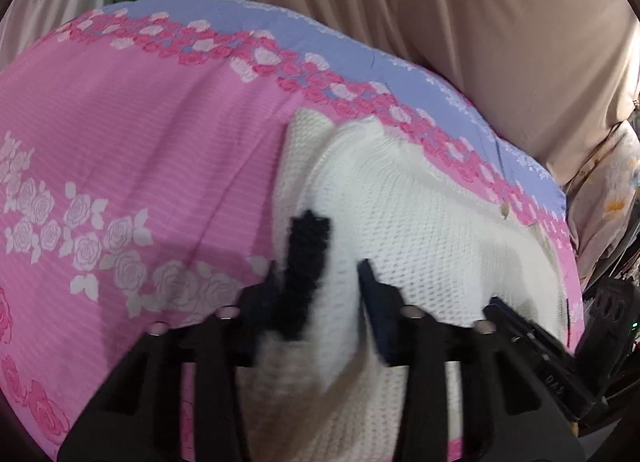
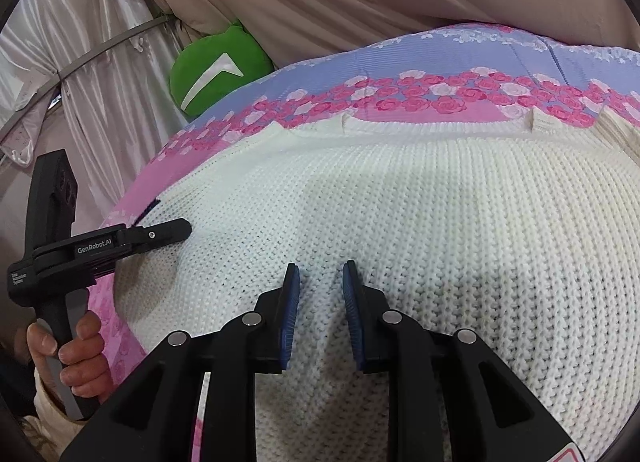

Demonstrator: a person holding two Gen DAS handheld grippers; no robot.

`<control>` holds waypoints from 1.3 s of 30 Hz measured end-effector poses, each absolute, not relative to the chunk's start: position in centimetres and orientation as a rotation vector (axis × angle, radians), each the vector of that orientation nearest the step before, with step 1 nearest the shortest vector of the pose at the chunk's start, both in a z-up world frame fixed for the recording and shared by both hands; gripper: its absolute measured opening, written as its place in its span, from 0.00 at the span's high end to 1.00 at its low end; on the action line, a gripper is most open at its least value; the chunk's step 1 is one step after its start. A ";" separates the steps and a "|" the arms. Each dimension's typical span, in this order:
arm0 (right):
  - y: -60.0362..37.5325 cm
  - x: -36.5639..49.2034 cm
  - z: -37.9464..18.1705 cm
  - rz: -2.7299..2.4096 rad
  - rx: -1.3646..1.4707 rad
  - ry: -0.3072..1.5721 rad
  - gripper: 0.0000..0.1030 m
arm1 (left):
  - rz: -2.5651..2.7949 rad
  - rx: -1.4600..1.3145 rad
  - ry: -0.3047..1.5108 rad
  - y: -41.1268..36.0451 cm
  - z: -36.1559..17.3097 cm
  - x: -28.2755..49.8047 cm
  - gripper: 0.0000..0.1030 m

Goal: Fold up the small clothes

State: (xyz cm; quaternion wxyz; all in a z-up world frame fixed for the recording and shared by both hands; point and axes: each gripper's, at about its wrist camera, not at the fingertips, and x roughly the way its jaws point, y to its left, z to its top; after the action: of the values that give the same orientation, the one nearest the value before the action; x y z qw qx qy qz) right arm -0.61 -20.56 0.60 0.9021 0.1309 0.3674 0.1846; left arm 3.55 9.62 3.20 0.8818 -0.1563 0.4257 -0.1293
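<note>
Taking the white knitted garment [image 2: 400, 213] as the landmark: it covers most of the pink rose-print bedspread [image 1: 120, 149] on its right half, a soft low hump. To its left the bedspread lies bare and flat, wide room for a gripper to pass. Beyond its far edge a narrow strip of blue border stays free, then beige curtain folds [image 1: 460, 21] close the way. A green cushion [image 2: 218, 69] blocks the far-left corner. The left gripper [image 2: 176, 230] stands at the garment's left edge

Beyond my pink rose-printed bedspread [image 1: 140, 149] with its blue border, a green cushion [image 2: 218, 73] leaned against beige curtains [image 1: 460, 13].
</note>
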 end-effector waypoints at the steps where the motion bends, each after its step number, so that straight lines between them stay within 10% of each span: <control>1: -20.5 -0.7 0.6 0.382 0.276 0.759 0.79 | -0.275 -0.325 0.872 9.3 3.9 3.3 0.74; 14: -24.2 -4.5 2.3 0.379 0.374 0.625 0.66 | -0.524 -0.040 0.637 -5.9 13.8 -1.1 0.77; 26: -36.9 -14.2 1.8 0.084 0.469 0.616 0.58 | -0.640 0.200 0.805 -21.4 4.9 -1.3 0.73; 34: -39.3 -14.0 5.4 0.160 0.517 0.522 0.39 | -0.630 0.133 0.641 -14.7 11.6 -6.3 0.18; 39: -38.0 -9.7 6.5 0.288 0.535 0.589 0.30 | -0.549 0.120 0.691 -9.6 10.9 -7.3 0.16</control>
State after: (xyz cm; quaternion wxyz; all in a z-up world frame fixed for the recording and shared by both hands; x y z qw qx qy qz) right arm -9.74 -38.05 6.46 0.9118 0.2598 0.2856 0.1399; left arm -7.31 -9.60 10.88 0.9025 0.0578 0.3341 -0.2657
